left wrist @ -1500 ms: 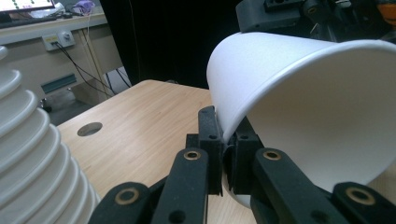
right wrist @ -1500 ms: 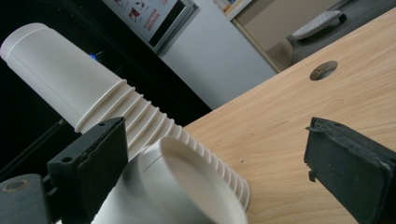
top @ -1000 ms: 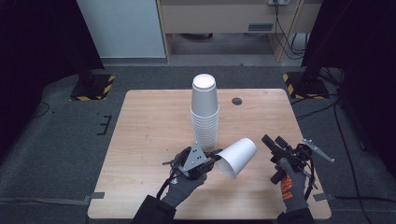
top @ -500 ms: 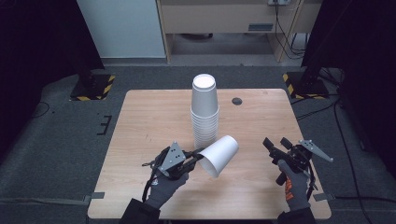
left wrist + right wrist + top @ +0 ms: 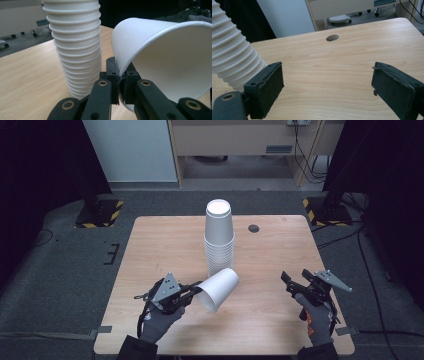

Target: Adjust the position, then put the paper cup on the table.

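Left gripper (image 5: 192, 292): fingers (image 5: 112, 75) pinched narrow on the rim wall of a single white paper cup (image 5: 218, 288), one finger outside, the other inside the mouth. Cup hangs tilted, mouth toward the hand, base pointing up and away, clear of the wooden surface (image 5: 165, 250).

Just beyond the left fingertips, a little to their left in the left gripper view: the tall stack of nested white paper cups (image 5: 75, 47), upside down on the surface. Held cup sits close beside its lower rims; cannot tell if they touch.

Right gripper (image 5: 292, 287): fingers (image 5: 265, 90) spread wide, nothing between them, low over bare wood. Stack stands off to the left of its left finger; a small round hole in the surface (image 5: 332, 37) lies well ahead.

Step in hand, as judged: one cup separated, carried clear of the stack for placing.

Next move calls for: righting or inverting the cup by a wrist roll, lowering it until the rim or base seats flat on open wood away from the stack, then easing the pinch. Thin rim will crush if squeezed harder; a swing could knock the stack.
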